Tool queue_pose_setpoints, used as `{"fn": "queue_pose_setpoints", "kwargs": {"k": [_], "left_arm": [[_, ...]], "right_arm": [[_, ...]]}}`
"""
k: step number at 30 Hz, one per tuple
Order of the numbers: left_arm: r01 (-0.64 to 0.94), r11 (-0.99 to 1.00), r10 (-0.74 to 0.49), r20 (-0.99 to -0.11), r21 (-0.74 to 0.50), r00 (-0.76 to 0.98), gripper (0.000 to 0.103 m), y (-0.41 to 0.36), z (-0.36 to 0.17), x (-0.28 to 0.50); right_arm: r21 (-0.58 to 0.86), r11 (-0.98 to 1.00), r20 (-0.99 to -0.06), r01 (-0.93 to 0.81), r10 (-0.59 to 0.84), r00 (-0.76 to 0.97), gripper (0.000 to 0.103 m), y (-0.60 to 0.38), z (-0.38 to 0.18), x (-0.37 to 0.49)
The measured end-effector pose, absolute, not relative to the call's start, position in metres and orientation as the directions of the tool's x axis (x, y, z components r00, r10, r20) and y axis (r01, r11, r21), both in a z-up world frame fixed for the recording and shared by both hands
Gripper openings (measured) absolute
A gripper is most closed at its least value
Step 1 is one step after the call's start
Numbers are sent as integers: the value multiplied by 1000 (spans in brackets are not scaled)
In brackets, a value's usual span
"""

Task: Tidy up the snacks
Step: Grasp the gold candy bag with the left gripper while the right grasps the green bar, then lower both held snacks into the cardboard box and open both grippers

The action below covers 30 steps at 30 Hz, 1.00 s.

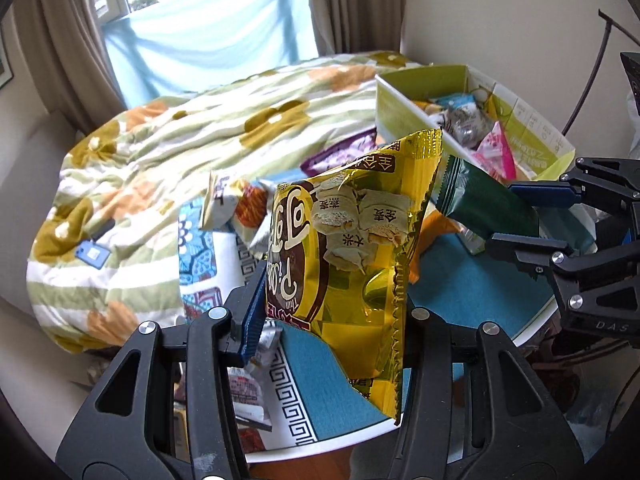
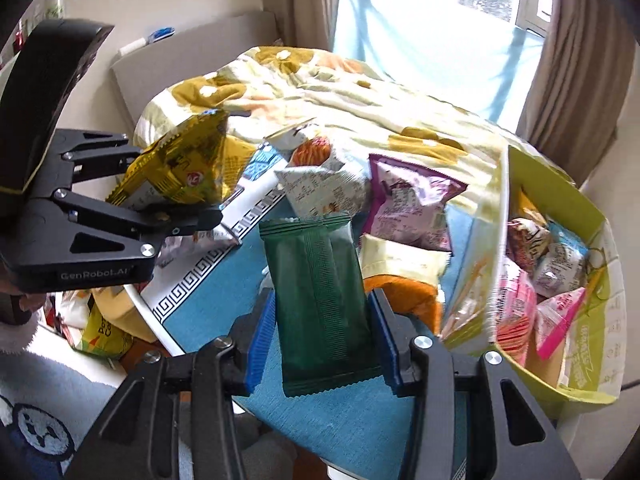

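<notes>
While each claw grips a snack, gold bag [image 1: 352, 264] left, green pack [image 2: 320, 304] right, both need carrying to the box [image 2: 600, 344].

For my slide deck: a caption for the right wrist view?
Right tongs grip a dark green packet beside the snack box.

We hold one packet [image 2: 324, 304] in our right gripper [image 2: 322, 344] over the table [image 2: 348, 424]; the box [image 2: 596, 320] stands to its right (packets piled inside), loose packets [image 2: 412, 204] lie ahead, and our left gripper [image 2: 160, 188] holds a bag [image 2: 180, 168] at left.
</notes>
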<state>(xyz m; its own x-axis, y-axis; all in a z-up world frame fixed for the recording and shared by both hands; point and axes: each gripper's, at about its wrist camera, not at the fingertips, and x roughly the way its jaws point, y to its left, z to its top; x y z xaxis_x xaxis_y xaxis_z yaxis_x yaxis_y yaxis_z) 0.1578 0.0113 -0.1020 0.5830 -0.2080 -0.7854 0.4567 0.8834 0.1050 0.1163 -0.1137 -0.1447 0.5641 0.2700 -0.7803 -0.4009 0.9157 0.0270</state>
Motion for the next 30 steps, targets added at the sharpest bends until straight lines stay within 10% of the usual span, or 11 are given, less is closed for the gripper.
{"fn": "queue_pose_setpoints", "kwargs": {"k": [13, 30], "left_arm": [[510, 855, -290, -728, 95, 622, 43, -102, -60, 173], [492, 870, -278, -867, -45, 413, 44, -291, -140, 218]], "right_arm": [[55, 989, -709, -141, 138, 691, 43, -222, -94, 120], [126, 992, -751, 6, 92, 654, 43, -386, -112, 140]]}}
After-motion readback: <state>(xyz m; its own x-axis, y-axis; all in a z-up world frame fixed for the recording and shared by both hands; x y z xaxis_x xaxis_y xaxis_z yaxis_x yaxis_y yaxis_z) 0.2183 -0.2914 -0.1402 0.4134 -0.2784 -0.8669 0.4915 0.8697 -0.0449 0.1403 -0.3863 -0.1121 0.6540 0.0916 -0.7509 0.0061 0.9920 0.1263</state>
